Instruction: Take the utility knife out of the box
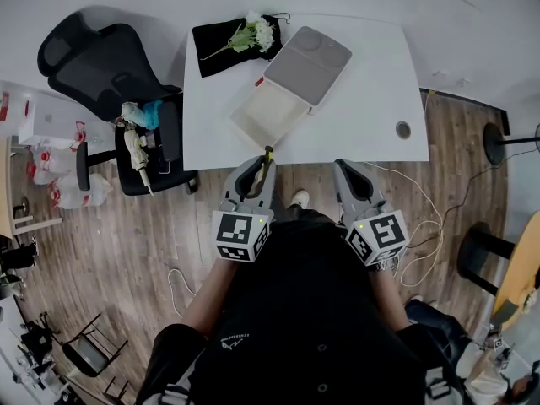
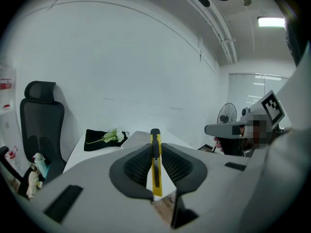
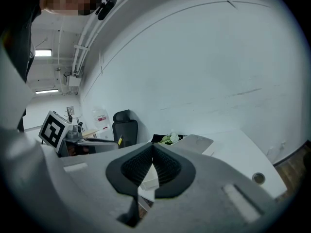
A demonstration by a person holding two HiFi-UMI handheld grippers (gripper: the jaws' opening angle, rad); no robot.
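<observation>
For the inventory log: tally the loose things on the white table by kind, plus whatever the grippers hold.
Box: 1
Lid: 1
Black cloth: 1
Flower sprig: 1
Knife, clamped in the left gripper: 1
Total: 5

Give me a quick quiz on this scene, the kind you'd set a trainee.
1. True or false: the utility knife lies inside the open box.
2. What rests on the black cloth? A) white flowers B) scissors C) a mug
3. Fill in: the ___ tool holds nothing, with its jaws together.

Key:
1. False: the left tool clamps it, outside the box.
2. A.
3. The right tool.
</observation>
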